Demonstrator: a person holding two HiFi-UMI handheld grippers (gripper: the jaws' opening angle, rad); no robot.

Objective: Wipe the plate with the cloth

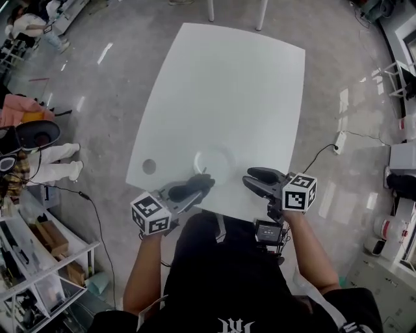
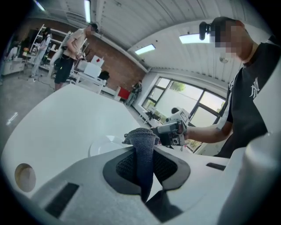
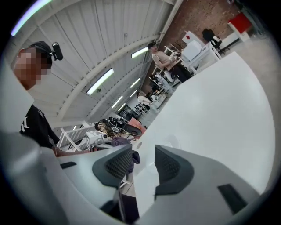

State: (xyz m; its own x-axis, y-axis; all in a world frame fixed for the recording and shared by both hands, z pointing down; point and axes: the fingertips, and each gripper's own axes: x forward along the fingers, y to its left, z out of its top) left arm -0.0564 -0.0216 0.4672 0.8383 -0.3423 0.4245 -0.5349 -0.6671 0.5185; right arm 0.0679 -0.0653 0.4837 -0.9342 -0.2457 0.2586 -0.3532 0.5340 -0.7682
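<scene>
A white plate (image 1: 213, 162) lies on the white table (image 1: 227, 91), close to its near edge. My left gripper (image 1: 203, 184) hovers just in front of the plate's near left rim, shut on a dark grey cloth (image 1: 190, 188). In the left gripper view the cloth (image 2: 144, 151) stands pinched between the pads, with the plate (image 2: 103, 145) beyond it. My right gripper (image 1: 251, 178) is at the plate's near right, apart from it. In the right gripper view that gripper (image 3: 142, 154) stands open with nothing between its jaws, and the cloth (image 3: 128, 154) shows beyond them.
A small round hole (image 1: 149, 166) is in the table left of the plate. Table legs (image 1: 261, 14) stand at the far end. Shelves (image 1: 39, 260) and a seated person (image 1: 39, 162) are on the left; a power strip (image 1: 338, 142) with cable lies on the floor at right.
</scene>
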